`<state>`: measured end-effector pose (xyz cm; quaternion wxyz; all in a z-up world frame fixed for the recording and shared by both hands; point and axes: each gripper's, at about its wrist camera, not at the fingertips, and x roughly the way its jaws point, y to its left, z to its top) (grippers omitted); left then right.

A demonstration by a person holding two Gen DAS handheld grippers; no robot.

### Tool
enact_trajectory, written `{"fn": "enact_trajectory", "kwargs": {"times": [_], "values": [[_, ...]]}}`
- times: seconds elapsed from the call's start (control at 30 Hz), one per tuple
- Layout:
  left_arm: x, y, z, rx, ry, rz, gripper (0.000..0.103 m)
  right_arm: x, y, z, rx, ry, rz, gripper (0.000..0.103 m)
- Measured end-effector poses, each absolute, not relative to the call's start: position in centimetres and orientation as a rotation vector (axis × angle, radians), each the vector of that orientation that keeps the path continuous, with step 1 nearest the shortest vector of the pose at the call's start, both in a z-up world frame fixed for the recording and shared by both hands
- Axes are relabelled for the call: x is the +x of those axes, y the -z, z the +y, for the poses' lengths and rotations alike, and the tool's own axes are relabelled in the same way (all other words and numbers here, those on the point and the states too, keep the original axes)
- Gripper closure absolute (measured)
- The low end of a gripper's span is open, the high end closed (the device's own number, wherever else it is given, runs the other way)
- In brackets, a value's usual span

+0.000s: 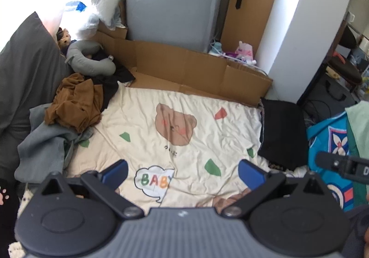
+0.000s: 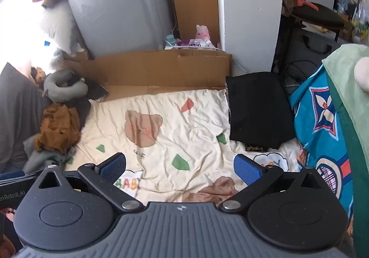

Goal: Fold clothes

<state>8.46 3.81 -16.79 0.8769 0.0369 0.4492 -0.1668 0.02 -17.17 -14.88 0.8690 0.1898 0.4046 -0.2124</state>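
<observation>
Left gripper (image 1: 183,173) with blue padded fingers spread wide apart, nothing between them, up above the cream bed sheet with brown bears and green patches (image 1: 184,133). Right gripper (image 2: 180,166) the same: fingers wide apart, holding nothing, over the same sheet (image 2: 184,124). Clothes to fold piled at the left side of the sheet: a crumpled brown cloth (image 1: 73,102) on top of a grey cloth (image 1: 43,142), with some dark cloth (image 1: 113,89) just behind. Brown heap in the right wrist view too (image 2: 57,128). A neatly folded flat black garment (image 1: 282,133) at the right edge of the sheet, well apart from the pile. Beside that, a bright blue patterned bag (image 2: 322,124) with a pale green cloth (image 2: 348,87) on top; hard to tell what else is inside. Behind the sheet, a low wall of flat brown cardboard (image 1: 184,66), then a tall grey box wrapped in clear plastic (image 1: 170,1). A grey neck pillow (image 1: 92,61) near the back left corner.
</observation>
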Motion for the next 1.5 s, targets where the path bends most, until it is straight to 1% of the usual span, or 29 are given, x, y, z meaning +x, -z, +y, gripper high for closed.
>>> {"fn": "enact_trajectory", "kwargs": {"times": [0.13,0.33,0.47,0.7,0.87,1.0,1.27,1.5], "values": [[8.1,17.8,3.1,0.077,0.368,0.962,0.000,0.3,16.7,-16.9,0.411,0.437,0.858,0.000],[8.6,18.3,2.5,0.092,0.377,0.942,0.000,1.2,18.6,-16.5,0.394,0.438,0.874,0.000],[9.7,19.7,2.1,0.094,0.361,0.999,0.000,2.2,19.5,-16.2,0.383,0.436,0.890,0.001],[10.6,20.2,1.7,0.163,0.324,1.005,0.000,3.7,20.5,-16.7,0.393,0.432,0.925,0.001],[11.8,21.3,1.8,0.143,0.329,1.060,0.000,4.2,20.7,-16.6,0.385,0.425,0.930,0.001],[11.9,22.0,1.5,0.189,0.304,1.070,0.000,4.4,20.8,-16.7,0.385,0.422,0.934,0.001],[11.1,20.6,1.4,0.234,0.268,0.987,0.000,4.4,20.9,-16.6,0.370,0.412,0.946,0.001],[11.2,20.6,1.4,0.242,0.276,0.988,0.000,4.5,20.9,-16.5,0.377,0.400,0.951,0.001]]}}
